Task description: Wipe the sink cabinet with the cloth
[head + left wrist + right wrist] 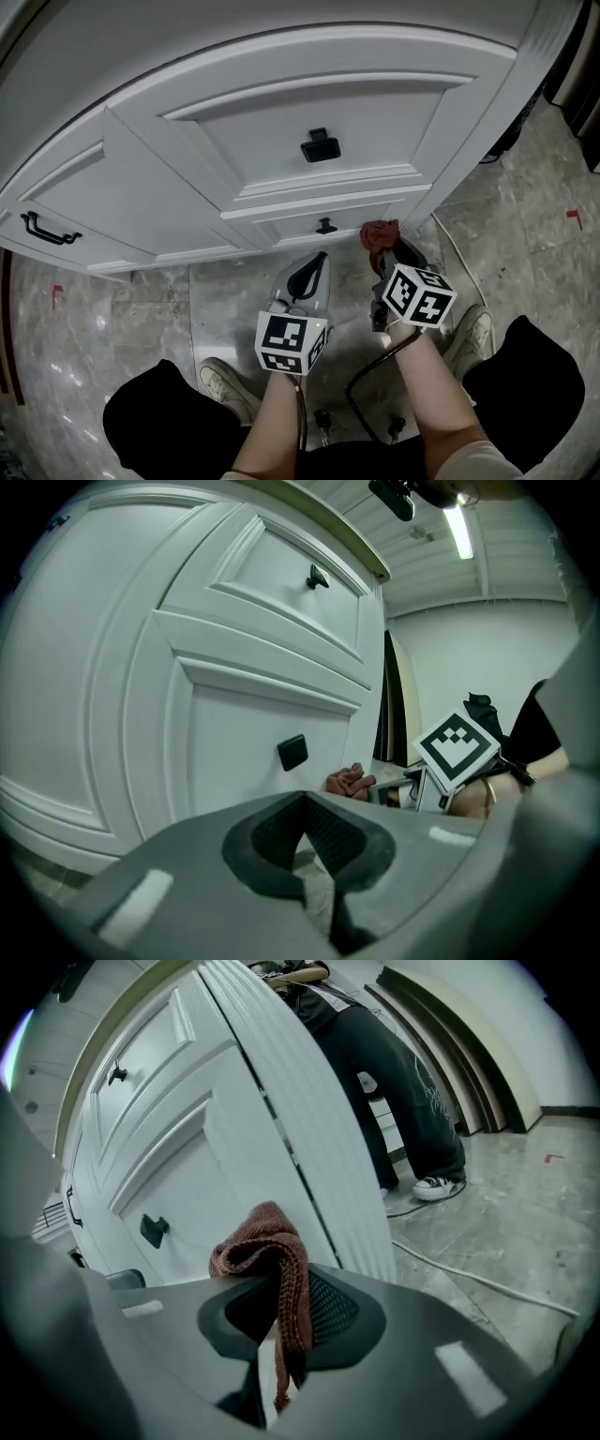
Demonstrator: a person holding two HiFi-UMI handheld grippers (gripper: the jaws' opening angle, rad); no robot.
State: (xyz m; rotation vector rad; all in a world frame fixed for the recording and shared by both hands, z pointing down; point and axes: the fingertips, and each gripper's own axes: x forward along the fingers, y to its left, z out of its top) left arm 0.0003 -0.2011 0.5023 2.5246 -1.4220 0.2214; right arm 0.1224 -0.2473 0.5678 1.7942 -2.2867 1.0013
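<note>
Two grippers are low in front of the white sink cabinet [187,187], held over the grey marbled floor [141,309]. The right gripper [380,255] is clenched on a reddish-brown knitted cloth [380,232]. In the right gripper view the cloth [267,1241] bunches above the jaw tips and a strip of it hangs down between the dark pads. The cloth is at the foot of the cabinet front, near its lower right corner and just to the right of the small black knob [325,226] on the bottom panel. From the left gripper view the cloth [349,782] seems to meet the cabinet face, though contact is not certain.

The left gripper [319,259] points at the same bottom panel, just left of the right one, and is apart from the cabinet. Its jaws are closed tip to tip with nothing between them, and only floor shows through the hollow behind the pads.

Higher on the front, a square black handle [320,147] is on the large panel, and a black bar handle [47,230] is on the door towards the left edge. A pale cable [452,255] trails over the floor beside the right corner. The holder's light shoes [225,382] are planted on either side of the arms. The right gripper view also shows another person's dark trousers [403,1082] and a sneaker [436,1185] beyond the cabinet's right side.
</note>
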